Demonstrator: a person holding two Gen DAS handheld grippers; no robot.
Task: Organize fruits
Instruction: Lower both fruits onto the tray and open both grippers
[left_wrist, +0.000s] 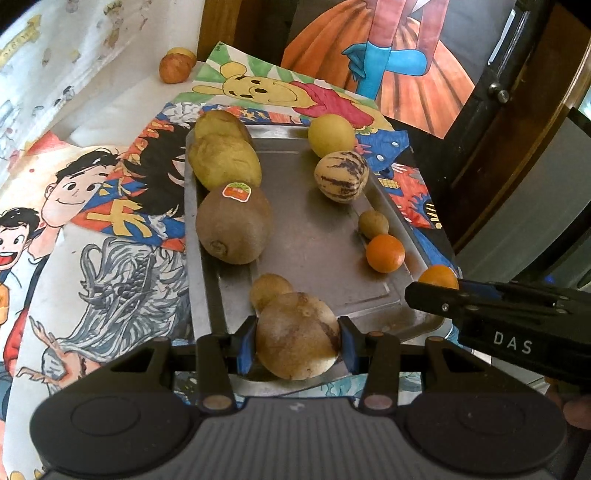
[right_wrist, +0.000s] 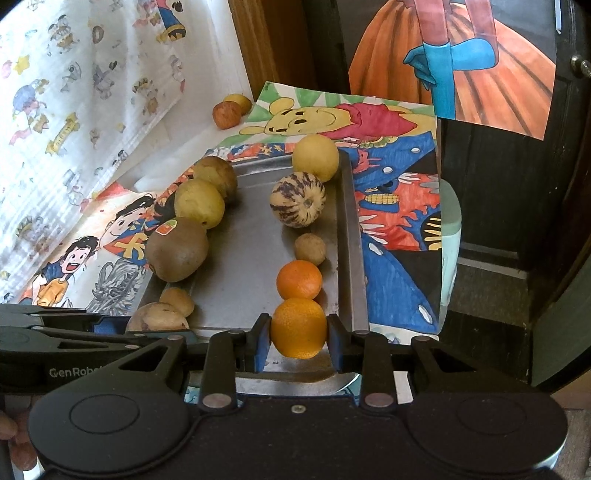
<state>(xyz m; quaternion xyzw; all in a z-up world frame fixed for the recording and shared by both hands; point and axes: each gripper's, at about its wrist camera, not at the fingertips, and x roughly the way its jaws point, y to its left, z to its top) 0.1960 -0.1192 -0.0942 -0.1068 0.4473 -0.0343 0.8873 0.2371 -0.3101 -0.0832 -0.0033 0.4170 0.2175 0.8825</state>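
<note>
behind the right gripper, an orange, half hidden

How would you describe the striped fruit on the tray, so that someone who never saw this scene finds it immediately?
Find the metal tray lying on the colourful cartoon drawings. Along its right side runs a row of fruits; the striped fruit is second from the far end, between a plain yellow fruit and a small brown fruit. It alone is cream-coloured with dark purple stripes.
</note>
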